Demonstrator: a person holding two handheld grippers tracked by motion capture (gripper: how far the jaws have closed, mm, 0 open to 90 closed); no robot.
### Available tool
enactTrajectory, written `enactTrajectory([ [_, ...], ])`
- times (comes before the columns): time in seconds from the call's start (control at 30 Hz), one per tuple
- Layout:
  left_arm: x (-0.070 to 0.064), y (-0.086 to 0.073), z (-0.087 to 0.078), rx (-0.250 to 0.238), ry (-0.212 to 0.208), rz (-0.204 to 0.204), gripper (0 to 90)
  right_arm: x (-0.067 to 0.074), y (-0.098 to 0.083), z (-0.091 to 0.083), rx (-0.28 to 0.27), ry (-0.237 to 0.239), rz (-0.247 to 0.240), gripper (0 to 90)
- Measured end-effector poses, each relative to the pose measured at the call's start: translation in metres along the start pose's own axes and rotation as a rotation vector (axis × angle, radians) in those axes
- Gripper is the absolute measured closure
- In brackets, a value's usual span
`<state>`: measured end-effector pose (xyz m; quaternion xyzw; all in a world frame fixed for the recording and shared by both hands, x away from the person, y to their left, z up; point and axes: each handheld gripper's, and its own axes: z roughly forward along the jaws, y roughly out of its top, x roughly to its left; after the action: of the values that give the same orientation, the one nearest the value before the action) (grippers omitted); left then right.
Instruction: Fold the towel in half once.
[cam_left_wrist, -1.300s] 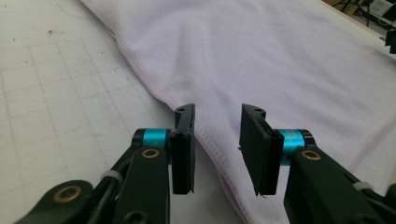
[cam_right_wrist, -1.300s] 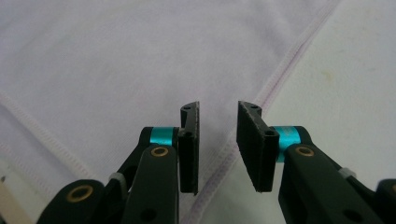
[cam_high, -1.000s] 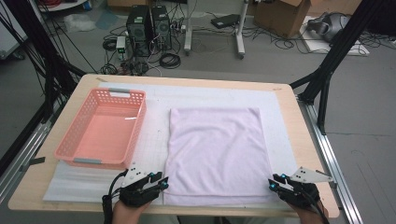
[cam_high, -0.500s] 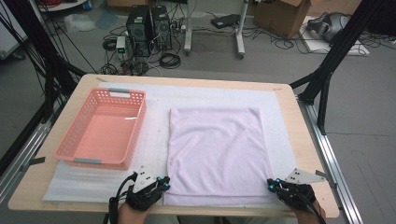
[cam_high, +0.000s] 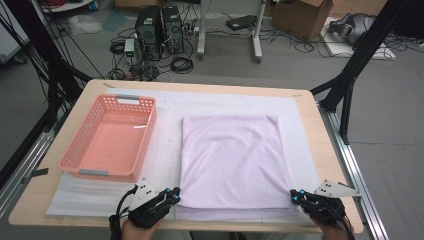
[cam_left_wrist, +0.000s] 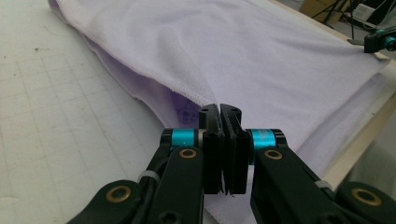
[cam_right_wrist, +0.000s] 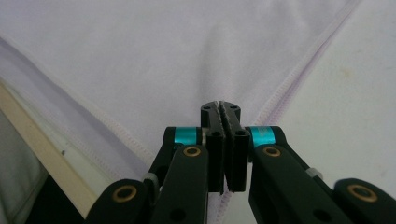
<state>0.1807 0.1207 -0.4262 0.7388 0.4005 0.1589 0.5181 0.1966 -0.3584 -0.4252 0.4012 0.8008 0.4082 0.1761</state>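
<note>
Towel (cam_high: 234, 160) lay flat on the worktop (cam_high: 320, 135), right of the pink basket (cam_high: 107, 137). Left gripper (cam_high: 174, 194) and right gripper (cam_high: 294, 196) were clamped on its near corners; fold not yet started.

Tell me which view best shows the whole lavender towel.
The high view: the lavender towel lies flat, all four edges visible, beside the pink basket. The left gripper view and right gripper view show its near corners close up.
</note>
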Motion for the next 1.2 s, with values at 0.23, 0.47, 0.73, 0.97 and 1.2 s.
enactTrajectory([
  [0.23,-0.014,-0.003,-0.011,-0.021,-0.036,0.011,87.3,-0.005,0.000,-0.022,-0.045,-0.011,0.030,88.9],
  [0.47,-0.016,-0.013,-0.016,0.037,-0.034,0.005,86.3,0.002,-0.006,-0.024,0.034,0.016,0.002,88.9],
  [0.73,0.010,-0.008,-0.007,0.021,0.032,-0.112,54.2,-0.001,-0.003,-0.016,0.013,-0.089,0.029,68.6],
  [0.97,0.029,0.006,0.027,0.066,0.047,-0.148,50.8,-0.009,0.000,0.004,0.029,-0.140,0.052,62.3],
  [1.2,0.057,0.032,0.073,0.144,0.107,-0.182,50.8,-0.023,0.006,0.026,0.046,-0.164,0.096,60.0],
])
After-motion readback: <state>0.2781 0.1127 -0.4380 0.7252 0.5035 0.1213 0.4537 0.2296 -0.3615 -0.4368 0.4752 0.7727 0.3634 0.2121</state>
